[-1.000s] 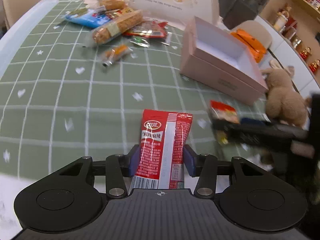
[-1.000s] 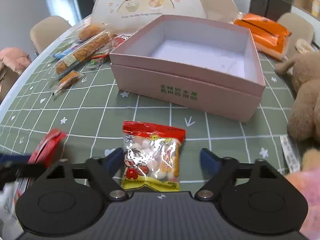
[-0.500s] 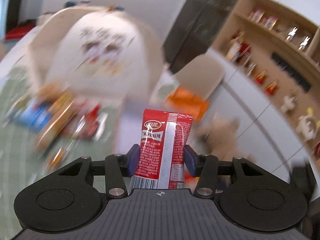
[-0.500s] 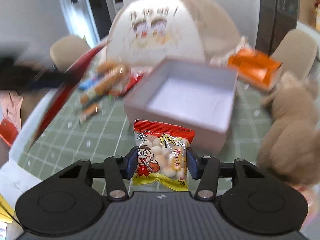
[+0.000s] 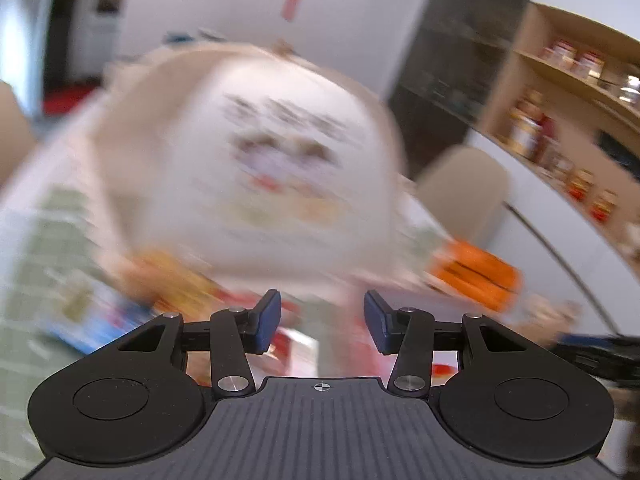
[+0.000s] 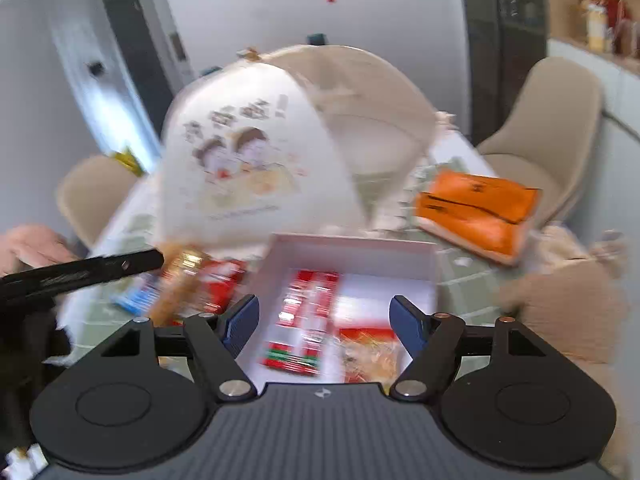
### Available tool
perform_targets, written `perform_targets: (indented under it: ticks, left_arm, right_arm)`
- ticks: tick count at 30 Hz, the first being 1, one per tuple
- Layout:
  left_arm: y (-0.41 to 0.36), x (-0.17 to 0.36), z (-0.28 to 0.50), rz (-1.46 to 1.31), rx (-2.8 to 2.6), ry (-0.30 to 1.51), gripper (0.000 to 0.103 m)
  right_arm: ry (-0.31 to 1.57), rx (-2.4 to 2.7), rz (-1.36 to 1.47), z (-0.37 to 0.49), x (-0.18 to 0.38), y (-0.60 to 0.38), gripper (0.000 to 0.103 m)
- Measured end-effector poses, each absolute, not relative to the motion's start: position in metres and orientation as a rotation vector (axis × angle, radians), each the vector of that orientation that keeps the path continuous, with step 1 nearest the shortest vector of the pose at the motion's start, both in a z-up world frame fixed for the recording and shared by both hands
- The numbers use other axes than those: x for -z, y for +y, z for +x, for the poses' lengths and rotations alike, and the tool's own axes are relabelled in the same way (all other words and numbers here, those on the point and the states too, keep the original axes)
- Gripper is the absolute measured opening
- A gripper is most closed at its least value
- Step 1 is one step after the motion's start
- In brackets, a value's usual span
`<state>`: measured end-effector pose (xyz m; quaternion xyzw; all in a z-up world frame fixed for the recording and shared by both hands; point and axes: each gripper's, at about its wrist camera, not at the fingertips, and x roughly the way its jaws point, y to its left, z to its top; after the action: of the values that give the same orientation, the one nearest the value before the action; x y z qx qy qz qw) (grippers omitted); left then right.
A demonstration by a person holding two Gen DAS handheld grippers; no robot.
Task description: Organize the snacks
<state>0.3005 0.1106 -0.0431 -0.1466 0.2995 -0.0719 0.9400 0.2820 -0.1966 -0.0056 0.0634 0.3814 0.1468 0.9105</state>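
The pink box (image 6: 352, 246) stands on the green checked table just beyond my right gripper (image 6: 324, 320). A red packet (image 6: 304, 320) and a small packet of round snacks (image 6: 370, 354) lie inside it. My right gripper hangs above the box, its jaws opening, with nothing between them. My left gripper (image 5: 322, 316) holds nothing, and its jaws are closing on empty air. Its view is badly blurred, with only red and white smears below the fingers. In the right wrist view, my left gripper (image 6: 80, 272) reaches in from the left edge.
A white domed food cover (image 6: 248, 160) with a cartoon print stands behind the box. Several loose snacks (image 6: 188, 280) lie left of the box. An orange pouch (image 6: 476, 208) and a brown plush toy (image 6: 560, 304) are on the right. Beige chairs ring the table.
Both grippers rose and swung over the box. The red packet left my left gripper's jaws and the small packet left my right gripper's jaws; both now lie in the box.
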Motion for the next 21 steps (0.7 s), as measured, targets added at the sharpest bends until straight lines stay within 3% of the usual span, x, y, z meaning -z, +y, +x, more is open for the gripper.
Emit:
perform_targets:
  ticks: [6,9,18,21]
  left_arm:
    - [0.193,0.082,0.369,-0.418,-0.032,0.583,0.051]
    - [0.193,0.115,0.417,-0.306,-0.036,0.626,0.051]
    - [0.211,0.155,0.374,-0.102,0.228,0.703,0.048]
    - [0.221,0.157,0.354,-0.092,0.285,0.759,0.048]
  right_arm:
    - [0.839,-0.341,0.072,0.304,0.017,-0.117,0.074]
    - [0.895,-0.313,0.019,0.322,0.032,-0.071,0.074]
    - [0.944,-0.290,0.070,0.425,0.093,0.007,0.074]
    - [1.003,-0.272,0.012,0.459,0.123,0.028,0.063]
